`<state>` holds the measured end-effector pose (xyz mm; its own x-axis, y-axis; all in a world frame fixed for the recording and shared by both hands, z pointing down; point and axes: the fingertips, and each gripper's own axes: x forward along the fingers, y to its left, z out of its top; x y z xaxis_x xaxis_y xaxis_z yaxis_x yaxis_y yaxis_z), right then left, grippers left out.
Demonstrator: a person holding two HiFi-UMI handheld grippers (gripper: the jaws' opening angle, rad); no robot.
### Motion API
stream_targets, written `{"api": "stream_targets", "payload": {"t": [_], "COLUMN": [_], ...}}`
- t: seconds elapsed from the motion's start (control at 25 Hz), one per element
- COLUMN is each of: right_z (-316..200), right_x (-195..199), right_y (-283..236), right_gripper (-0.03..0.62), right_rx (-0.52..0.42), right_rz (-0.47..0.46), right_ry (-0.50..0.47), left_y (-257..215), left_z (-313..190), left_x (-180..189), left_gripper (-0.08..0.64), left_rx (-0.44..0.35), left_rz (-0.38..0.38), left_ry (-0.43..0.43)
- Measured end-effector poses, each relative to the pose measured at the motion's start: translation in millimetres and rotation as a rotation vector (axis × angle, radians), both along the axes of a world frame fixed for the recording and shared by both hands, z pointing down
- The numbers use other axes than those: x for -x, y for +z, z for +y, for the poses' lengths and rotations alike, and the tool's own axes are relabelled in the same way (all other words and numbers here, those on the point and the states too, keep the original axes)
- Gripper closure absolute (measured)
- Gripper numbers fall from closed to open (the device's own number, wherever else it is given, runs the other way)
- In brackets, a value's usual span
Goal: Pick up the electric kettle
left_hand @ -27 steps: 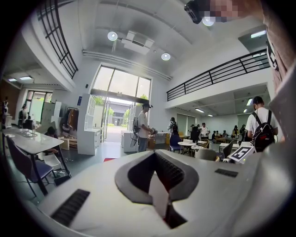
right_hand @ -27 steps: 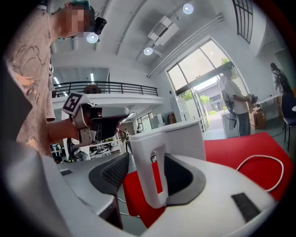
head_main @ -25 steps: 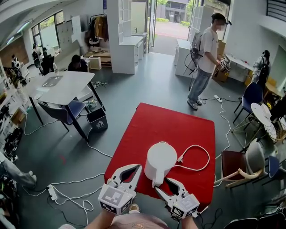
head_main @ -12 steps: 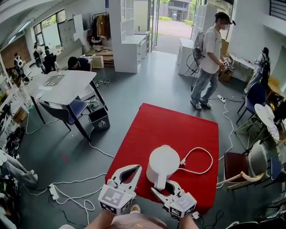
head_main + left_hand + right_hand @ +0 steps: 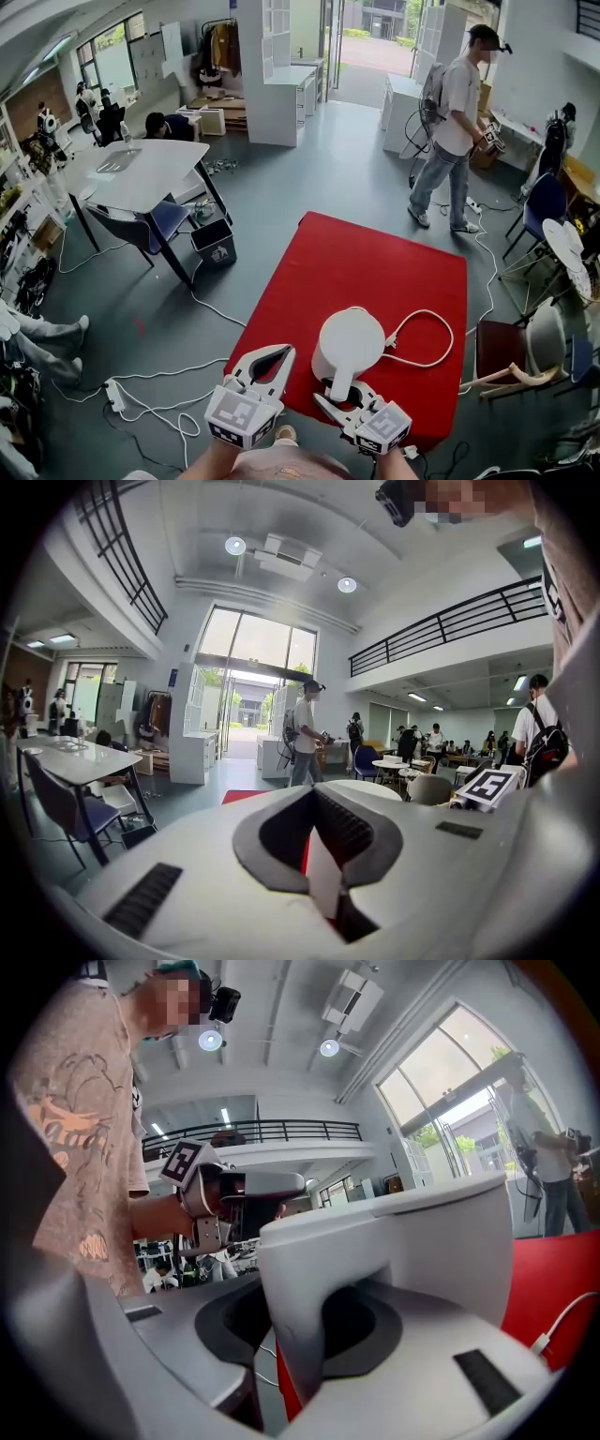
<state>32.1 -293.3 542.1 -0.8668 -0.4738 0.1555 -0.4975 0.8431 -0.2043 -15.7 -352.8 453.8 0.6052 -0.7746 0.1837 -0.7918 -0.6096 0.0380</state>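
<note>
A white electric kettle [image 5: 349,339] stands on the red table [image 5: 375,262] near its front edge, with its handle [image 5: 339,380] turned toward me. My right gripper [image 5: 343,395] has just been closing, and its jaws now hug that handle [image 5: 295,1335] from both sides. In the right gripper view the kettle body [image 5: 422,1241] fills the middle. My left gripper [image 5: 281,353] hovers at the table's front left edge, beside the kettle and apart from it. Its jaws are shut with nothing between them [image 5: 314,791].
The kettle's white power cord [image 5: 427,323] loops on the red cloth to its right. A person [image 5: 459,122] stands beyond the table. A white table [image 5: 141,173] is at the left, chairs [image 5: 525,347] are at the right, and cables [image 5: 141,394] lie on the floor.
The right gripper's jaws have narrowed from wide open to tight around the kettle handle. The left gripper stays shut in much the same place.
</note>
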Motion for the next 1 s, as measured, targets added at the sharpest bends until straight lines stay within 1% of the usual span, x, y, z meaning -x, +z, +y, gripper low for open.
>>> {"api": "stream_targets", "payload": {"t": [0.24,0.52,1.0], "right_z": [-1,-4,-19], "right_x": [5,12,10], "right_y": [9,11,-3], "right_gripper": [0.466,0.480,0.482], "right_rx": [-0.025,-0.057,-0.035], "right_rz": [0.016,0.071,0.031], "right_ry": [-0.008,-0.018,0.015], "left_y": [4,6,8], "left_z": [-2,-3,-6], "left_x": [-2,-1,0], "left_gripper": [0.560,0.560,0.560], "left_rx": [0.013,0.017,0.026], "left_rz": [0.001,0.000,-0.002], "left_ry": [0.009,0.010,0.010]}}
